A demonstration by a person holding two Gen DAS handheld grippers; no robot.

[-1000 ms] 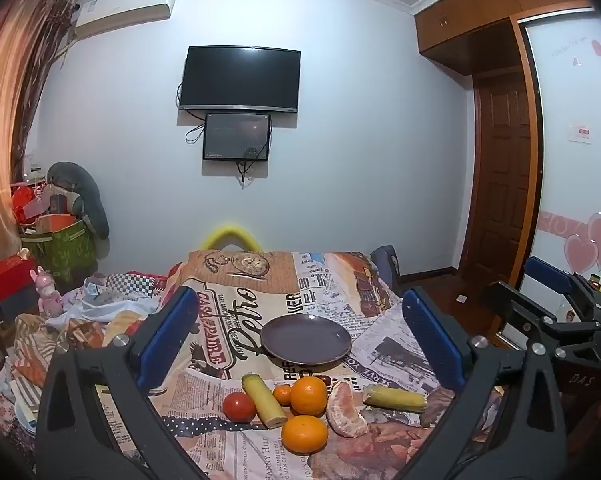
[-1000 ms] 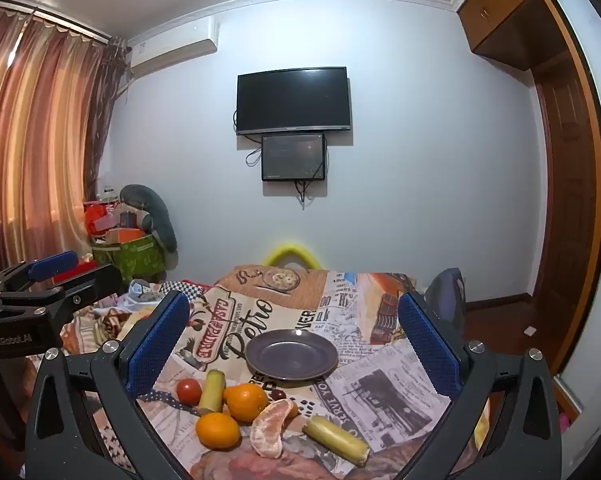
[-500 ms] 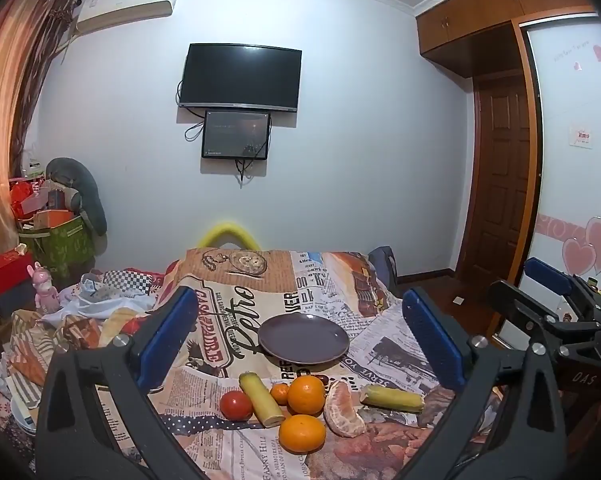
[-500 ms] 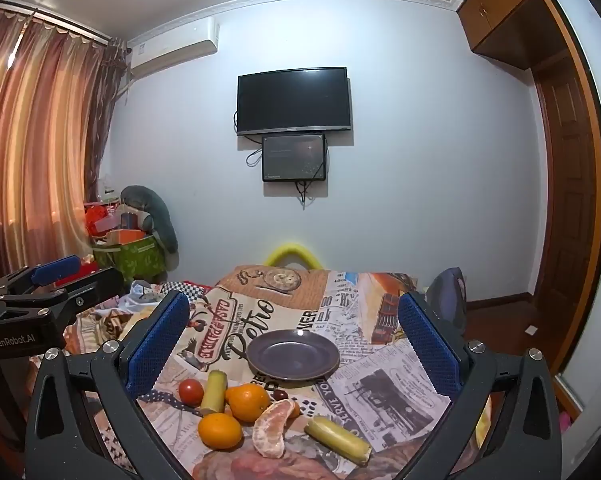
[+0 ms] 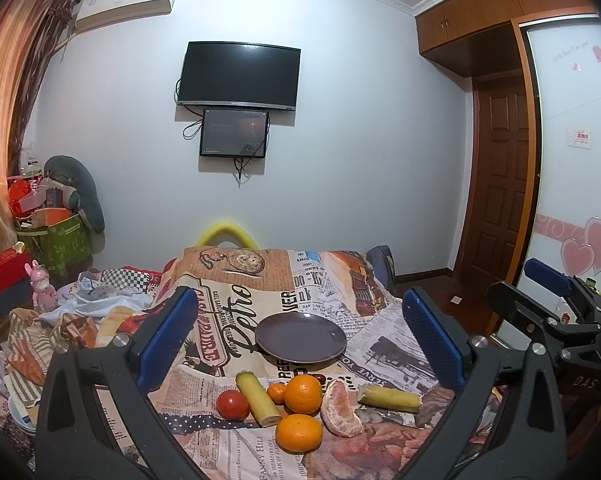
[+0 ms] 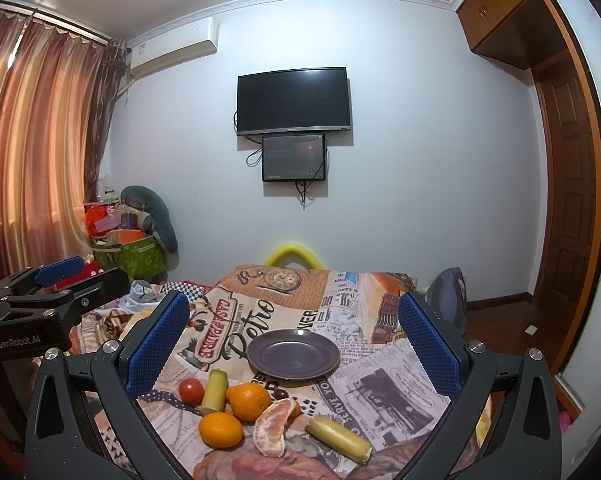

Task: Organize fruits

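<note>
An empty dark plate (image 5: 300, 338) (image 6: 293, 354) sits on a table covered with a newspaper-print cloth (image 5: 228, 300). In front of it lie a tomato (image 5: 232, 405) (image 6: 191, 391), two oranges (image 5: 303, 394) (image 5: 299, 433) (image 6: 250, 401) (image 6: 220, 430), a small tangerine (image 5: 276, 393), a peeled citrus piece (image 5: 341, 408) (image 6: 271, 426) and two yellow-green stalk pieces (image 5: 258, 398) (image 5: 389, 399) (image 6: 214, 390) (image 6: 337, 434). My left gripper (image 5: 300, 344) and right gripper (image 6: 293, 344) are both open and empty, held above and before the fruit.
A cluttered pile of cloth, boxes and a green bag (image 5: 56, 240) lies to the left. A wooden door (image 5: 500, 184) and wardrobe stand on the right. A TV (image 5: 239, 76) hangs on the far wall. The other gripper shows at each view's edge (image 5: 560, 308) (image 6: 40, 304).
Both grippers have drifted only slightly; the left view shifted a little. The fruit and plate have not moved, and both grippers stay open.
</note>
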